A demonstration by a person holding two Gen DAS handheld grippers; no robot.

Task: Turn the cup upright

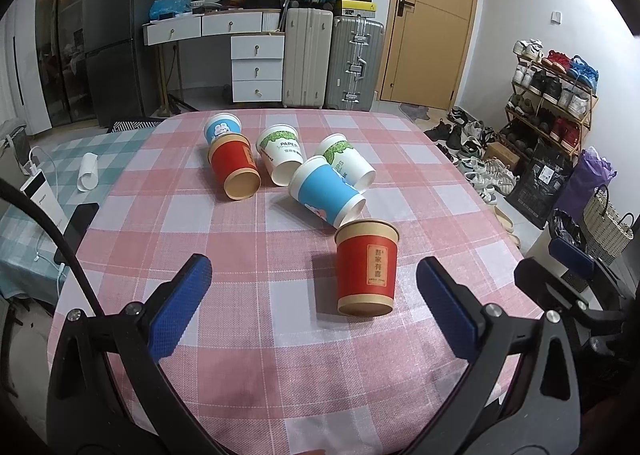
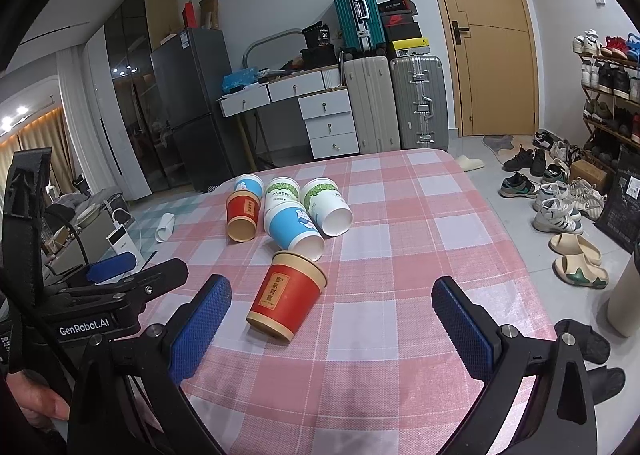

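1. Left gripper (image 1: 314, 297) hangs over the near part of the table (image 1: 248, 355), jaws spread wide, nothing btwn the blue pads (image 1: 182, 309).
2. Right gripper (image 2: 332, 319) likewise wide apart, nothing held, low over the near edge. From the left cam its blue pad shows at far right, beside the left tool.
3. Nearest red cup (image 1: 367, 267) stands on the pink-checked cloth, wide mouth up, narrower base down, so upright. Label w/ Chinese characters faces the cams.
4. In the left view it sits btwn the left tool's pads but further out, closer to the right-side pad; not touching either.
5. In the right view the same red cup (image 2: 286, 295) looks tilted (fisheye prob.), near the left-side pad, apart from it.
6. Just behind it a blue cup (image 1: 326, 191) lies on its side, open end toward the red cup's rim; touching or not, can't tell.
7. Further back: two white cups w/ green print (image 1: 280, 157), (image 1: 348, 165), both on their sides, mouths facing this way.
8. Left of those a second red cup (image 1: 234, 167) on its side, mouth toward the cams; another blue cup (image 1: 222, 127) right behind it.
9. Off the table to the left: a white power bank (image 1: 42, 195) w/ cable on a green-checked cloth.
10. Room behind: suitcases (image 1: 332, 59), white drawers, wooden door, shoe rack at right.
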